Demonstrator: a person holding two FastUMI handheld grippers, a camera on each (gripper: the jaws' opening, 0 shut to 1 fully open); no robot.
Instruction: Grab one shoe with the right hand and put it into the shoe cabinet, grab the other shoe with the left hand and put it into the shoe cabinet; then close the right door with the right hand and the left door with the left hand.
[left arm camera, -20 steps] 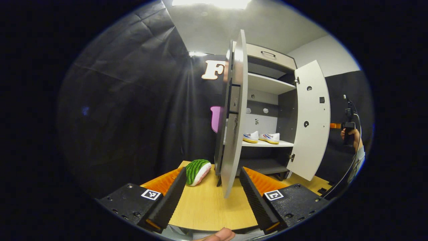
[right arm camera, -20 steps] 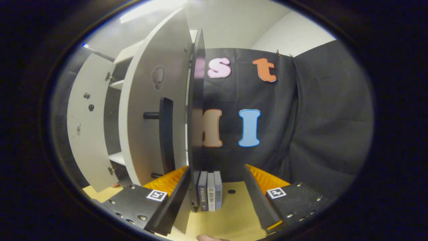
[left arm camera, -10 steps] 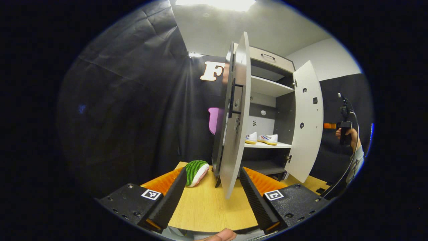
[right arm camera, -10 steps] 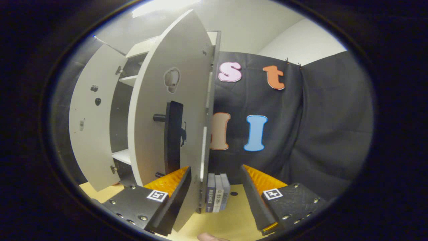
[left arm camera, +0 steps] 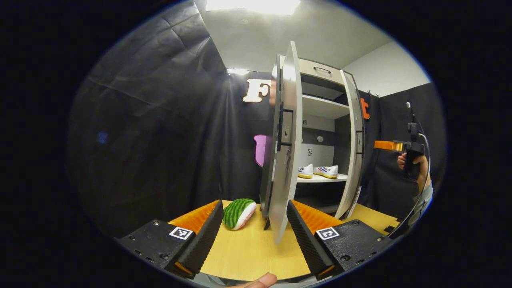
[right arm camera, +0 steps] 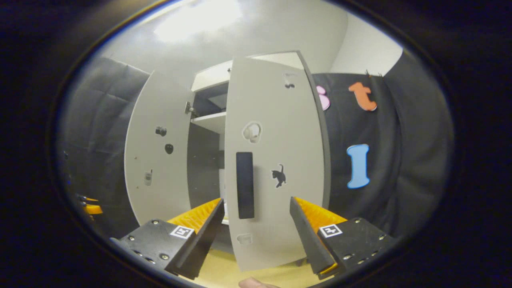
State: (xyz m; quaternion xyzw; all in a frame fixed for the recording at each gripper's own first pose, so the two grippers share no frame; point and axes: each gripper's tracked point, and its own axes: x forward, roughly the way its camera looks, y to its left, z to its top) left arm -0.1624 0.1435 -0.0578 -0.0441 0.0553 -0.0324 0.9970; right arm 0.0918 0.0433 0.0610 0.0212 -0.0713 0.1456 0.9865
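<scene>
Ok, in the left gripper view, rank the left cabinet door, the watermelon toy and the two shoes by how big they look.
1. Left door, by far the largest, though it stands nearest the camera.
2. Watermelon toy.
3. The two shoes, smallest; deep in the cabinet, they look about alike, so I won't rank them.

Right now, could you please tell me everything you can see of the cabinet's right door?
The right door is a tall, pale grey panel that looks like laminated board. It carries a dark vertical bar handle, a small black cat sticker and two faint round marks. It hangs upright, swung most of the way shut, with a gap left beside the wide-open left door. The right tongs face it, jaws apart, gripping nothing.
</scene>
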